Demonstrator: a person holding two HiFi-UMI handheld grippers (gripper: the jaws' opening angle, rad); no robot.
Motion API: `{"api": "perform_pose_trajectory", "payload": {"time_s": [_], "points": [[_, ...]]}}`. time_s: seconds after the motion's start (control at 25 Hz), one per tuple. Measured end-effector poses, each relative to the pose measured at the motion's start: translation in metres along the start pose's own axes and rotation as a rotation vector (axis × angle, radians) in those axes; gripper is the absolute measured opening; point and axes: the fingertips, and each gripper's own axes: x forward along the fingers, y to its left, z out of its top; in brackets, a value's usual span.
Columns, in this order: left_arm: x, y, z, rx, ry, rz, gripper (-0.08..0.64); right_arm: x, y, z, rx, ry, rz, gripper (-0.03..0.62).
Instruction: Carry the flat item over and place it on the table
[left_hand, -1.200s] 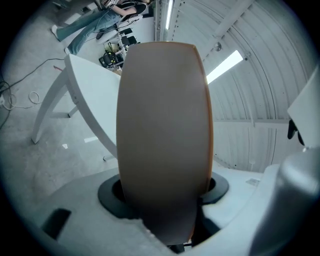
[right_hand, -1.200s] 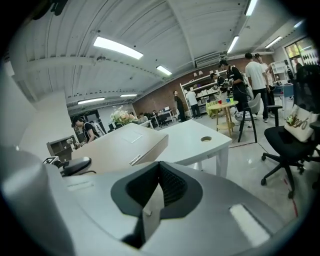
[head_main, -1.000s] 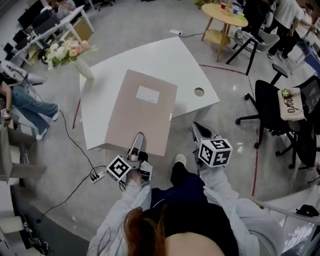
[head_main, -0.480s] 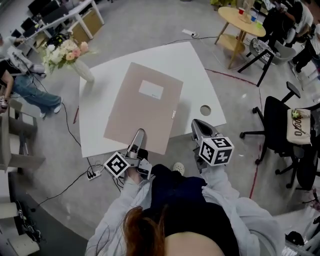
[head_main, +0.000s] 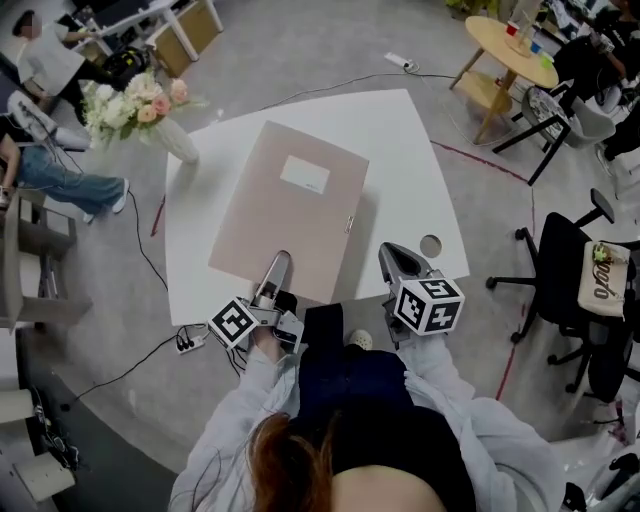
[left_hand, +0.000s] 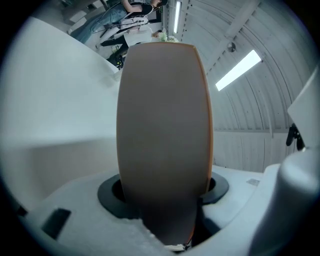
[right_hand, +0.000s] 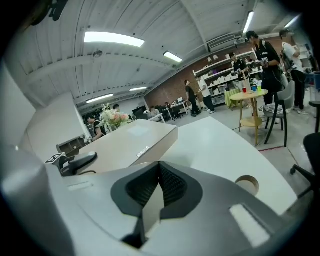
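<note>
The flat item (head_main: 290, 215) is a broad tan box with a white label. It stretches over the white table (head_main: 400, 170), with its near edge close to the table's front edge. My left gripper (head_main: 275, 270) is shut on the middle of that near edge. In the left gripper view the flat item (left_hand: 162, 130) fills the space between the jaws. My right gripper (head_main: 395, 262) hovers to the right of the box, apart from it, its jaws shut on nothing. In the right gripper view (right_hand: 159, 170) the flat item (right_hand: 127, 142) is seen side-on above the table (right_hand: 220, 145).
A vase of flowers (head_main: 135, 105) stands at the table's far left corner. A round cable hole (head_main: 431, 245) is near its right corner. A power strip (head_main: 188, 343) and cables lie on the floor at left. A black office chair (head_main: 570, 270) and a round wooden table (head_main: 505, 50) stand to the right.
Both grippers and the flat item have moved forward. The box's near edge hung off the table's front before and now lies over the tabletop. The left grip holds; the right jaws stay shut.
</note>
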Motion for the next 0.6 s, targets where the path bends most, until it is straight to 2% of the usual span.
{"api": "perform_pose_trajectory", "payload": {"time_s": [0.16, 0.32, 0.6], "points": [[0.029, 0.015, 0.040, -0.025, -0.033, 0.036, 0.276, 0.041, 0.003, 0.031, -0.013, 0.005, 0.001, 0.011], [0.061, 0.031, 0.079, -0.099, -0.076, 0.043, 0.276, 0.081, 0.008, 0.056, -0.022, 0.007, 0.007, 0.011], [0.108, 0.064, 0.127, -0.220, -0.194, 0.045, 0.276, 0.132, 0.006, 0.066, -0.015, 0.049, 0.004, 0.011]]}}
